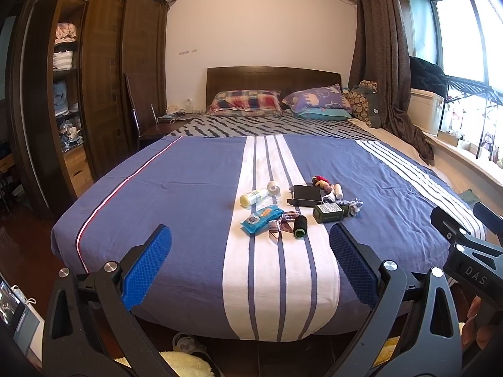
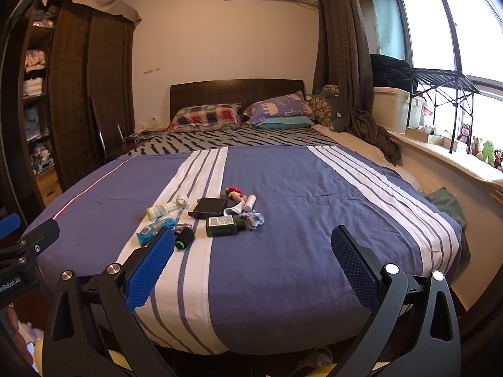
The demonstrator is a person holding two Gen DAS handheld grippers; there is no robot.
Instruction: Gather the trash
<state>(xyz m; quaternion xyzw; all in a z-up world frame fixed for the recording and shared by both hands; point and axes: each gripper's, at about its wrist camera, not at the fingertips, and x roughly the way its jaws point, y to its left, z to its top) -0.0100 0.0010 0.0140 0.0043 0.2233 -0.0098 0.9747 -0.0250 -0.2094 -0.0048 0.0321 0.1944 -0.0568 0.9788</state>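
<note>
A cluster of small items lies mid-bed on the blue striped bedspread point(image 1: 176, 194): a blue wipes packet point(image 1: 261, 216), a pale yellow bottle point(image 1: 253, 197), a tape roll point(image 1: 273, 187), a black box point(image 1: 306, 195), a green bottle point(image 1: 328, 213), a black thread spool point(image 1: 300, 226), a plaid ribbon point(image 1: 278, 224) and a small doll point(image 1: 320, 182). My left gripper point(image 1: 250, 242) hovers open over the foot of the bed, short of the cluster. My right gripper point(image 2: 253, 243) is open too, with the green bottle point(image 2: 223, 225) and spool point(image 2: 184, 238) ahead and to its left. Neither holds anything.
Pillows point(image 1: 245, 103) and a headboard lie at the far end. A dark wardrobe point(image 1: 103, 94) stands left, with a chair point(image 1: 141, 116) beside it. A window ledge with boxes and toys point(image 2: 484, 150) runs along the right. Slippers point(image 1: 188, 345) sit on the floor below.
</note>
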